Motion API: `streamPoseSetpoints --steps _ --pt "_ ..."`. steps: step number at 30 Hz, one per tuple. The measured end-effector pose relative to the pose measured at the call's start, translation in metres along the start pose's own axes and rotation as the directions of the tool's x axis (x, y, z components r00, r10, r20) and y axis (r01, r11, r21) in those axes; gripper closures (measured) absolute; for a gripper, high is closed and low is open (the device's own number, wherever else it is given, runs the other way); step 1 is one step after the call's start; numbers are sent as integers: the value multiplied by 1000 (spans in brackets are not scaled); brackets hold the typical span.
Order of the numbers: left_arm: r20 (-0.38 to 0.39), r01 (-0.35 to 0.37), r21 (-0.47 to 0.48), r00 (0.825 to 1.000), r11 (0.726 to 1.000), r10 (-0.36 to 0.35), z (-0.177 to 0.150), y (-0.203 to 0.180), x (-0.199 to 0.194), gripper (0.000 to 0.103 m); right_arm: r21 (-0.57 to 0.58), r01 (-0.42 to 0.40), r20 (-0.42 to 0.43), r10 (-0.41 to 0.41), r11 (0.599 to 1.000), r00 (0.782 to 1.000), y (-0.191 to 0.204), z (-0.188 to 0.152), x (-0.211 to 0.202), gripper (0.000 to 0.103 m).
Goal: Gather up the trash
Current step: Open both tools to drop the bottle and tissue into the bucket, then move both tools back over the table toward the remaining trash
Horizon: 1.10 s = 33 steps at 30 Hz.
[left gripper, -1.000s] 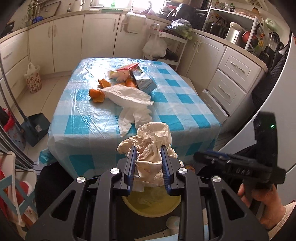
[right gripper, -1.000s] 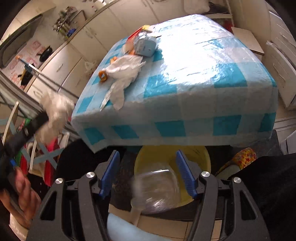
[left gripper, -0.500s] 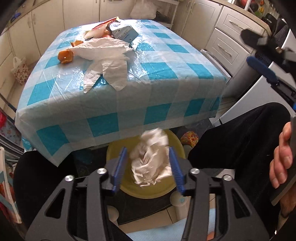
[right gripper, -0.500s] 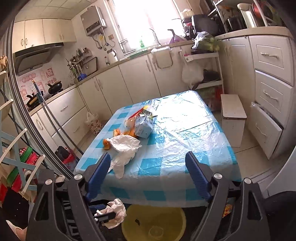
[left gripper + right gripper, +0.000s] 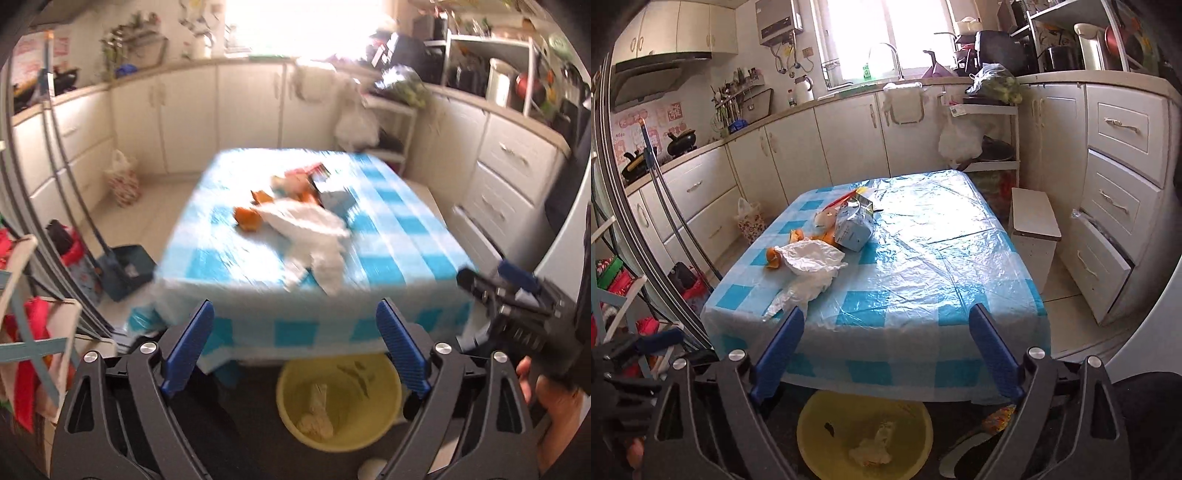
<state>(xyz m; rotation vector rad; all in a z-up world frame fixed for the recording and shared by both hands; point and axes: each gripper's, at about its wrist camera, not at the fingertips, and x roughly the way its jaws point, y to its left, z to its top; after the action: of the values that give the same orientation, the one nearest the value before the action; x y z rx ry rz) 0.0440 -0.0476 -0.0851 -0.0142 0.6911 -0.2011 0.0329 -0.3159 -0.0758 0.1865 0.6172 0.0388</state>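
Observation:
A yellow bin (image 5: 388, 376) stands on the floor at the table's near edge; crumpled white paper (image 5: 317, 413) lies inside it. It also shows in the right wrist view (image 5: 820, 435). My left gripper (image 5: 295, 347) is open and empty above the bin. My right gripper (image 5: 886, 354) is open and empty, also over the bin. On the table (image 5: 923, 258) lie a white plastic glove (image 5: 812, 266), orange peels (image 5: 772, 258) and a crushed blue-grey carton (image 5: 855, 227). The same heap shows in the left wrist view, with the glove (image 5: 314, 229).
A white step stool (image 5: 1034, 225) stands right of the table, with drawers (image 5: 1115, 206) beyond it. A dustpan (image 5: 125, 269) and broom handle (image 5: 676, 218) are to the left. Cabinets (image 5: 849, 140) line the back wall.
My left gripper opened and dropped the crumpled paper into the bin, then tilted up toward the table. My right gripper stayed open and lifted slightly.

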Motion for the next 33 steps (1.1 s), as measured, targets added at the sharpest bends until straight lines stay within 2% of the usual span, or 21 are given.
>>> streamPoseSetpoints --steps 5,15,33 --pt "70 -48 -51 996 998 52 6 13 -16 10 -78 65 -3 -65 995 998 11 -4 1 13" --pt "70 -71 -83 995 994 77 2 21 -18 8 -147 121 20 -120 982 993 22 -8 -3 11" --pt "61 -83 -121 994 989 91 -2 29 -15 7 -175 129 64 -119 976 991 30 -9 -10 8"
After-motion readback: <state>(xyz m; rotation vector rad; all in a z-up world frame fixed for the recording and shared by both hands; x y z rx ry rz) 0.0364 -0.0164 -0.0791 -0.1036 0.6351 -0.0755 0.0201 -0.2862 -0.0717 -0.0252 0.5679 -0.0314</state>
